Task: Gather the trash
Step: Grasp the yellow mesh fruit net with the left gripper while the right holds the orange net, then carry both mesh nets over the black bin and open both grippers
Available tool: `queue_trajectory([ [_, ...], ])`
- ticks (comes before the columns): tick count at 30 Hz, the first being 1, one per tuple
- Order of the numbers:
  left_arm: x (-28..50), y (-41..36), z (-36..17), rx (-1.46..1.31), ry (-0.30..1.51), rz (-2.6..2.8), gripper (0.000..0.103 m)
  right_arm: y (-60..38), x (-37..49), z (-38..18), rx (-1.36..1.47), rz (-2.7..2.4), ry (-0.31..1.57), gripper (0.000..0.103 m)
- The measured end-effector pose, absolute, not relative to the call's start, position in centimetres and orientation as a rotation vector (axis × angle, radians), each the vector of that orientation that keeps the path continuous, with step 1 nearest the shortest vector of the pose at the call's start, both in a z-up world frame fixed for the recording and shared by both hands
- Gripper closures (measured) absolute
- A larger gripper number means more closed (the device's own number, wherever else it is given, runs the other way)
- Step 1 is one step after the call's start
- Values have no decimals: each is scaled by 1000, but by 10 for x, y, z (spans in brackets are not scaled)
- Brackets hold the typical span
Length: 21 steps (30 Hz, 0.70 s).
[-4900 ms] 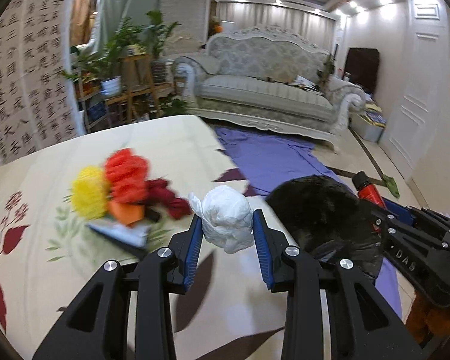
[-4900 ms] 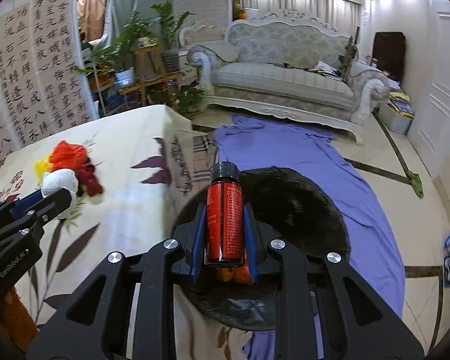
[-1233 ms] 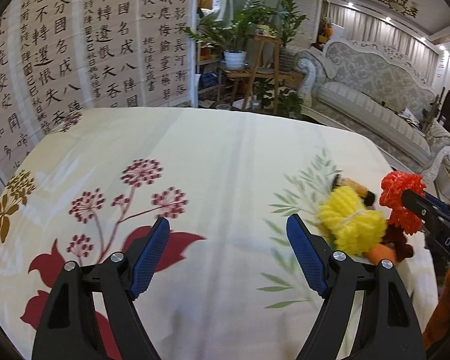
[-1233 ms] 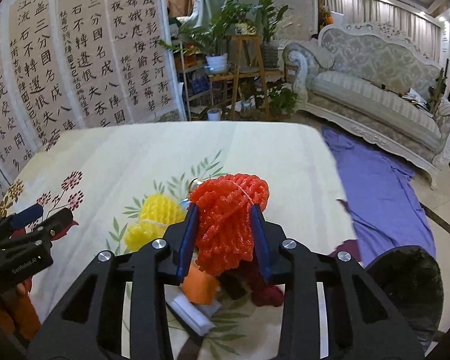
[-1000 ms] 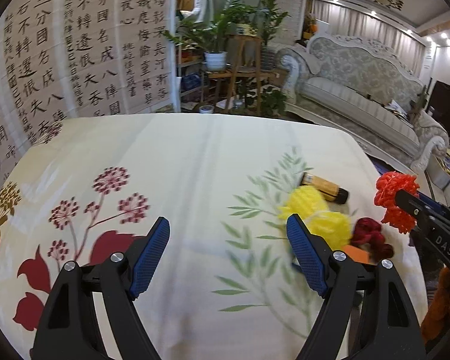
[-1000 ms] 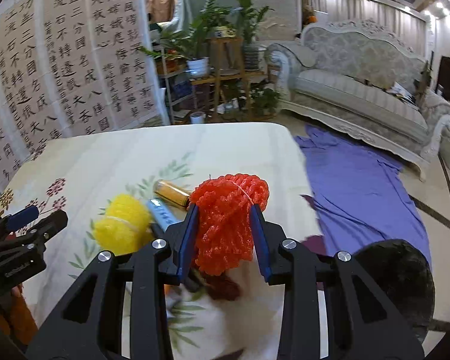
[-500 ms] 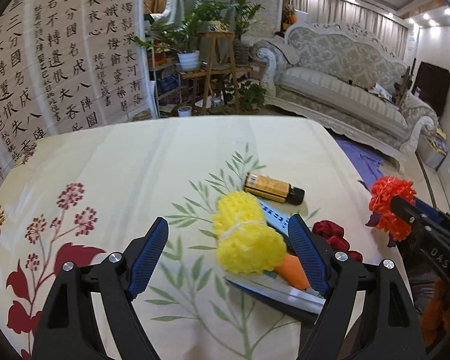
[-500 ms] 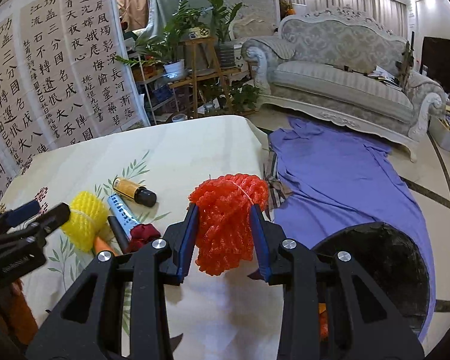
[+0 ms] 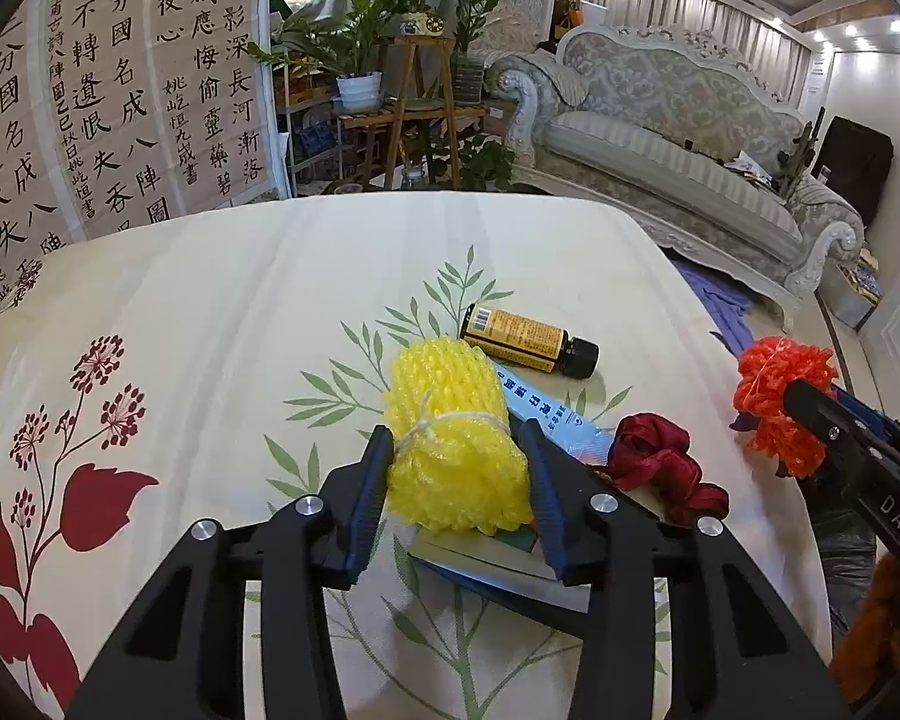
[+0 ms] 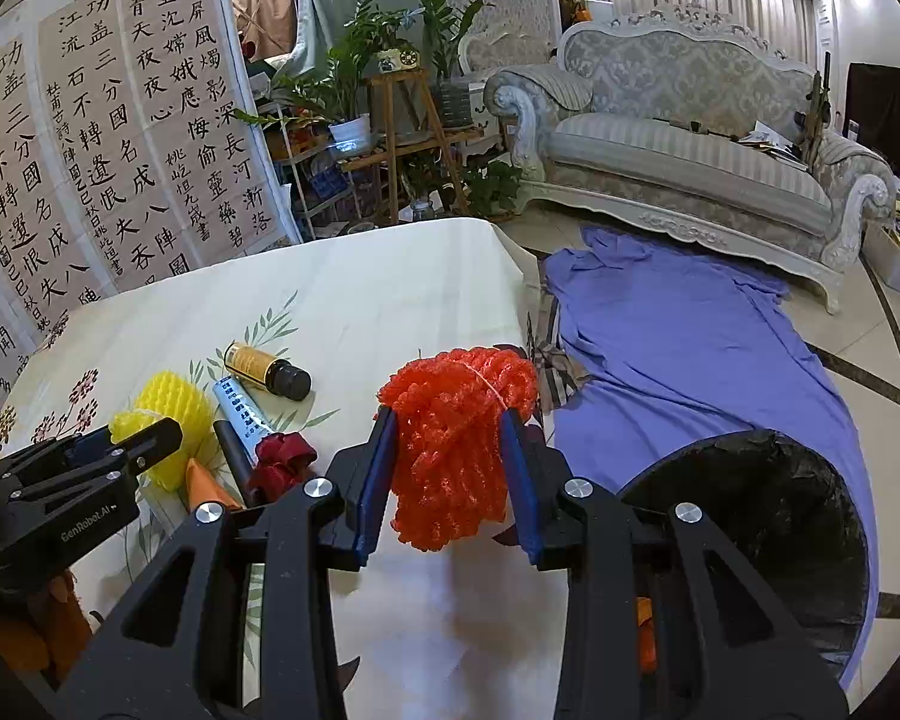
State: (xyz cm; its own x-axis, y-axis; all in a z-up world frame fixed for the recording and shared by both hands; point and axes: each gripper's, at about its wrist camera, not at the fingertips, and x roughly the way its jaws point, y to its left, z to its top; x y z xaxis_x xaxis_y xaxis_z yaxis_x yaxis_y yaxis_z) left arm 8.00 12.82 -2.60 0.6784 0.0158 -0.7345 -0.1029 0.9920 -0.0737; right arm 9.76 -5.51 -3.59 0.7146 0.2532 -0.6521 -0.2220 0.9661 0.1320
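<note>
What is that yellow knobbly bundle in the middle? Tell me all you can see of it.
The yellow foam net bundle looks like soft, bumpy mesh, bunched and tied around its middle with pale string. It lies on the floral tablecloth, partly over a blue tube. The left tool has just closed on its near end.

Bright ceiling spotlights, sharp centre, fisheye bending and dark corners.
</note>
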Motion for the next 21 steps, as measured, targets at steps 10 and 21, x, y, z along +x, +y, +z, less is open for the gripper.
queue_trajectory([
  [10, 52, 118, 1, -118, 742, 27, 60, -63, 77, -26, 46, 251, 699, 69],
  [21, 31, 55, 2, -60, 718, -134, 60, -109, 36, -24, 48, 149, 695, 69],
])
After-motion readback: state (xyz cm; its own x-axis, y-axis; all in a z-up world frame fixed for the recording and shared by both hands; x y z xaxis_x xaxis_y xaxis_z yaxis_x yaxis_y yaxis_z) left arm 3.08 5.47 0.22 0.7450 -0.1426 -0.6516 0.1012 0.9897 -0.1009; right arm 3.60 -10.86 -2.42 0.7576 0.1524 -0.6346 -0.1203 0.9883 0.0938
